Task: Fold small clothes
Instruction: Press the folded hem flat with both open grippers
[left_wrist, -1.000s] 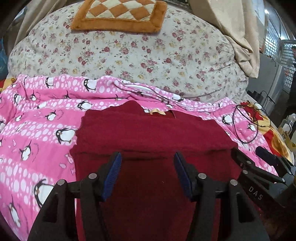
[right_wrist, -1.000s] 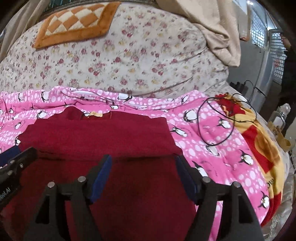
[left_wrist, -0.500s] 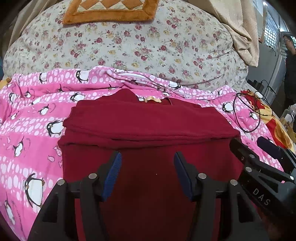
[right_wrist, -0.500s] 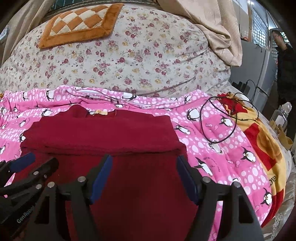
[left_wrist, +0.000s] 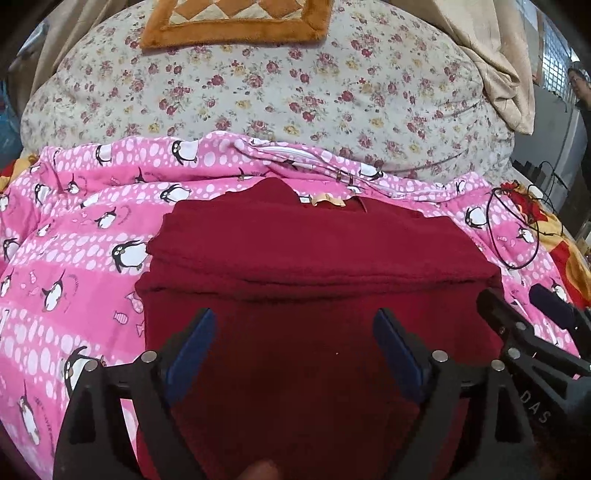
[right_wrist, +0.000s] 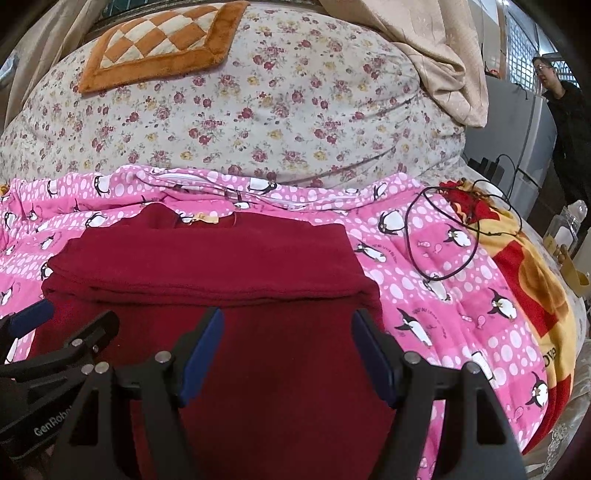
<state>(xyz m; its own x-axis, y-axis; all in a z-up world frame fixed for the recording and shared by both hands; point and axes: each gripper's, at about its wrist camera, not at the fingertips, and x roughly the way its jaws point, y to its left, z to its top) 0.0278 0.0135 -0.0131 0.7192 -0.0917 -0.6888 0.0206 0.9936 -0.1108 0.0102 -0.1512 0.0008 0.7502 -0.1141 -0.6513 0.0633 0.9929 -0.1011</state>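
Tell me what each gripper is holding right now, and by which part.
Nothing is held. The left gripper, jaws opening, and the open right gripper both hover over the dark red garment without pinching it.

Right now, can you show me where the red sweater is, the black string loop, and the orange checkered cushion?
red sweater (left_wrist: 306, 251): left wrist view, on its folded-over upper layer.
black string loop (right_wrist: 448, 271): right wrist view, on the loop's near curve over the penguin blanket.
orange checkered cushion (right_wrist: 110, 79): right wrist view, on its fuzzy orange border.

A dark red garment (left_wrist: 317, 258) lies on a pink quilt (left_wrist: 81, 240) printed with white dots and penguins. Behind it, a cream floral duvet (right_wrist: 258, 110) carries an orange-and-cream checked mat (right_wrist: 159, 44). The gripper pads (right_wrist: 201, 347) are blue.
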